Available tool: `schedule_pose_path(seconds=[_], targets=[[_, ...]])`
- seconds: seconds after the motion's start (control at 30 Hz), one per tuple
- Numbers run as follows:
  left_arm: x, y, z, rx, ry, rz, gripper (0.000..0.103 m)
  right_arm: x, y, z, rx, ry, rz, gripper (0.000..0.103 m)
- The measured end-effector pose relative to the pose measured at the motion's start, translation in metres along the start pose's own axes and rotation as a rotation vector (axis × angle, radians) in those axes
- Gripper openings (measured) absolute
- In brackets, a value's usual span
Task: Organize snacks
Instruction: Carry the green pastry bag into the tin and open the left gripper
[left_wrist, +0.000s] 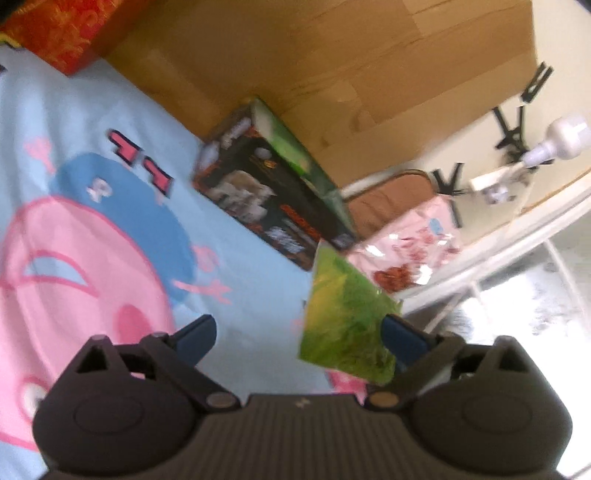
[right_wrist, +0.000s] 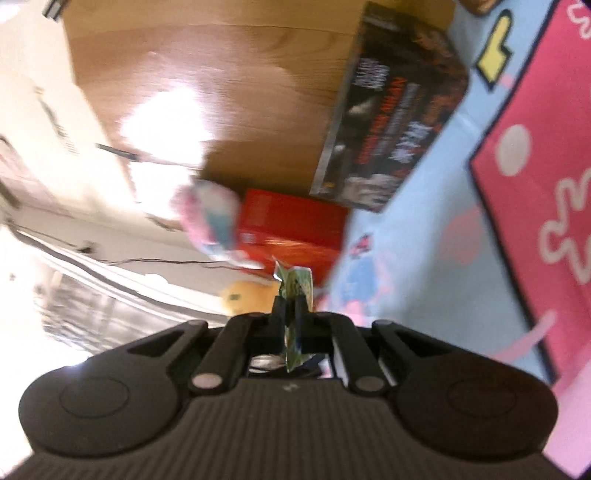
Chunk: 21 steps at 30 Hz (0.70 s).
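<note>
In the left wrist view my left gripper (left_wrist: 297, 328) stands open above a light blue cartoon blanket (left_wrist: 110, 221). A green snack packet (left_wrist: 343, 325) stands on edge between the fingers, against the right finger (left_wrist: 400, 334); the left finger is well clear of it. A black snack box (left_wrist: 266, 192) and a pink snack packet (left_wrist: 410, 240) lie beyond it. In the right wrist view my right gripper (right_wrist: 293, 295) is shut on a thin green packet (right_wrist: 295, 284) that sticks out past the fingertips. Ahead of it lie a red box (right_wrist: 291, 229) and the black snack box (right_wrist: 391, 110).
Wooden floor (left_wrist: 369, 66) borders the blanket, with a red box (left_wrist: 55, 33) at the far corner. In the right wrist view a blurred pink and blue packet (right_wrist: 210, 221) and a yellow soft object (right_wrist: 247, 295) sit left of the gripper. A pink patterned area (right_wrist: 535, 184) fills the right.
</note>
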<state>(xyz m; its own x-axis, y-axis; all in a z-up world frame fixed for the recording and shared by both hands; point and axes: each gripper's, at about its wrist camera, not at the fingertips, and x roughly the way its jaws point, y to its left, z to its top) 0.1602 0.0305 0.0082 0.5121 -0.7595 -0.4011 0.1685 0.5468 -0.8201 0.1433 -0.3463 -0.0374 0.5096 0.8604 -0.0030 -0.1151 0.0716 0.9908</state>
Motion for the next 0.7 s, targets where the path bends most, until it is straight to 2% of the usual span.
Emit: schedule_pose_path(seconds=[0.03,0.07,0.1,0.17,0.23,0.3,0.37,0.43,0.53,0.57,0.6,0.63,0.67,0.7], targets=[[0.002,-0.002,-0.001,0.004,0.012,-0.027,0.074,-0.001,0.000,0.000,0.015,0.006,0.042,0.007],[0.004,-0.006,0.000,0.014,0.032,-0.053,0.051,-0.003,0.002,0.002,0.028,0.011,0.067,0.007],[0.006,-0.012,0.001,0.030,0.040,-0.042,0.050,-0.005,0.003,0.003,0.034,0.014,0.077,0.007],[0.008,-0.028,0.011,0.103,0.030,0.003,0.032,-0.005,0.008,0.005,0.012,0.010,0.038,0.008],[0.013,-0.045,0.030,0.162,0.016,0.028,0.027,-0.006,0.015,0.013,-0.001,-0.002,0.012,0.008],[0.024,-0.063,0.053,0.215,-0.001,0.051,0.027,-0.003,0.028,0.028,-0.049,-0.030,-0.020,0.007],[0.042,-0.081,0.076,0.307,-0.035,0.115,0.028,0.004,0.048,0.051,-0.132,-0.053,-0.059,0.007],[0.064,-0.091,0.098,0.371,-0.065,0.188,0.033,0.018,0.070,0.072,-0.256,-0.096,-0.138,0.007],[0.101,-0.088,0.118,0.451,-0.083,0.362,0.049,0.055,0.089,0.097,-0.471,-0.137,-0.315,0.012],[0.110,-0.086,0.120,0.474,-0.088,0.420,0.049,0.072,0.091,0.100,-0.565,-0.147,-0.400,0.019],[0.114,-0.085,0.119,0.490,-0.088,0.439,0.049,0.089,0.091,0.099,-0.652,-0.156,-0.487,0.028],[0.114,-0.083,0.117,0.500,-0.089,0.433,0.049,0.107,0.090,0.095,-0.766,-0.163,-0.618,0.030],[0.110,-0.081,0.114,0.509,-0.097,0.418,0.053,0.116,0.089,0.091,-0.842,-0.171,-0.687,0.030],[0.105,-0.080,0.111,0.517,-0.108,0.412,0.054,0.117,0.088,0.087,-0.889,-0.182,-0.691,0.030]])
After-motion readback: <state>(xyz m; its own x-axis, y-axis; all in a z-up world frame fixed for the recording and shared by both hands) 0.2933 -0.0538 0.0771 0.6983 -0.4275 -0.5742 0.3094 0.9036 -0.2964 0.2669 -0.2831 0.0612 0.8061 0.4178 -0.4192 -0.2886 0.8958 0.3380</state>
